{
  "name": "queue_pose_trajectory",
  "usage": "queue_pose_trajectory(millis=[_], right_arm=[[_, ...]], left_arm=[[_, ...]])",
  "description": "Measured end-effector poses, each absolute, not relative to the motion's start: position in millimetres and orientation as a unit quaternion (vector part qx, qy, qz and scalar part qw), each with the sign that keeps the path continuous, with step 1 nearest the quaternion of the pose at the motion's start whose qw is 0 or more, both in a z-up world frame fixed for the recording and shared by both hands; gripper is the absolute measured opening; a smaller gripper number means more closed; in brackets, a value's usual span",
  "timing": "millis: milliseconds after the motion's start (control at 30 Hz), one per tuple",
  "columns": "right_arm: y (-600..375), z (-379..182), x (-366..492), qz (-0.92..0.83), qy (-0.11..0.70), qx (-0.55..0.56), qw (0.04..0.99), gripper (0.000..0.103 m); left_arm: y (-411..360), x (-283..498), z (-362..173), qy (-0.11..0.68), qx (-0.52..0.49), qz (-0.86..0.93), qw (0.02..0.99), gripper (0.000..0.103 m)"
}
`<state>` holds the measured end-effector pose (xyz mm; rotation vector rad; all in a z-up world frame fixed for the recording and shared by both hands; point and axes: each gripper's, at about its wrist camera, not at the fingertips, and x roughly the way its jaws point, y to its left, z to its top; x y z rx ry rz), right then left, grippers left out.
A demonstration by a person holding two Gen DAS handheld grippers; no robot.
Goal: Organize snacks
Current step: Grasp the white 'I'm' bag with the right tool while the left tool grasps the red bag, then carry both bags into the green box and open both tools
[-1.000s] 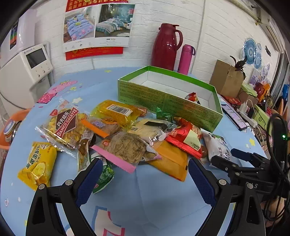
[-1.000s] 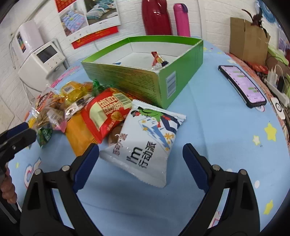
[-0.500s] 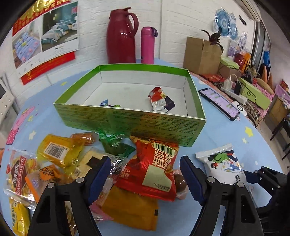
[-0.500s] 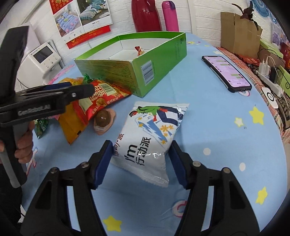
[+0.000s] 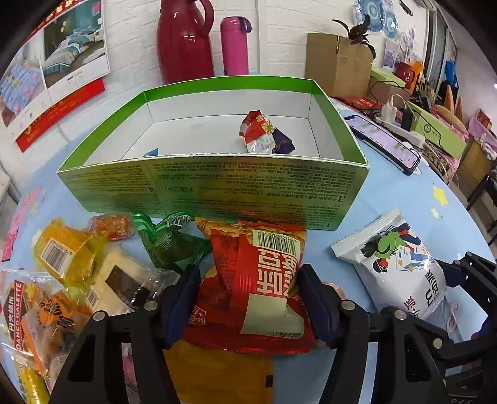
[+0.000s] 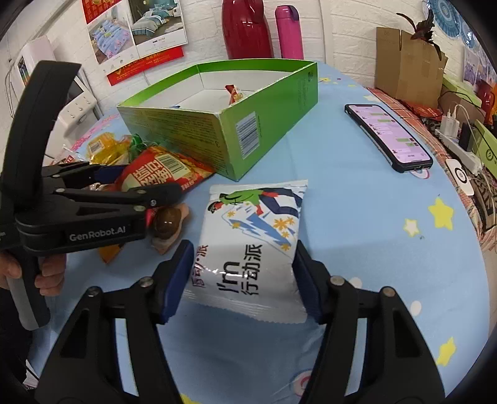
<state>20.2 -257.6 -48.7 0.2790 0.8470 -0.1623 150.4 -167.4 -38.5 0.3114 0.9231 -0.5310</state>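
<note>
Btwn right claw [image 6: 240,276] pads — white snack bag [image 6: 251,245], lengthwise fwd.

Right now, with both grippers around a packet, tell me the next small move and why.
Probably lift both packets and carry them over the green box. The left gripper has its jaws pressed against the red packet, and the right gripper brackets the white packet. Both still lie on the table, and the box holds little.

I'm working in a lived-in home room: behind the star-printed blue tablecloth [image 6: 357,192] stand a dark-red thermos jug [image 5: 183,40] and a bedding poster [image 6: 155,28].
</note>
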Motion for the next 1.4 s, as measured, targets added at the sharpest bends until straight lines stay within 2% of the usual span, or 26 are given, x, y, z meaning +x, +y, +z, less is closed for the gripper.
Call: queue_pose_trajectory(millis=[100,133,400,600,900,1100,1400], right_arm=[[-258,-48,14,-0.076,0.407,0.144,0.899,0.057],[-257,-45,11,-0.072,0.403,0.148,0.9,0.057],[-242,-2,-5,-0.053,0.358,0.127,0.924,0.057],[-236,32,3,-0.033,0.325,0.114,0.938,0.057],[-252,64,49,-0.035,0.283,0.108,0.952,0.057],[-269,60,88,-0.035,0.28,0.115,0.952,0.057],[-283,23,148,-0.03,0.32,0.105,0.941,0.057]], left_arm=[[-161,140,-32,0.437,0.133,-0.263,0.85,0.047],[-157,138,-30,0.442,0.12,-0.27,0.847,0.047],[-122,117,1,0.433,0.054,-0.28,0.855,0.046],[-101,106,50,0.382,0.015,-0.278,0.881,0.046],[-108,139,103,0.325,0.0,-0.244,0.914,0.046],[-121,191,90,0.34,-0.011,-0.221,0.914,0.046],[-130,257,46,0.379,-0.012,-0.192,0.905,0.046]])
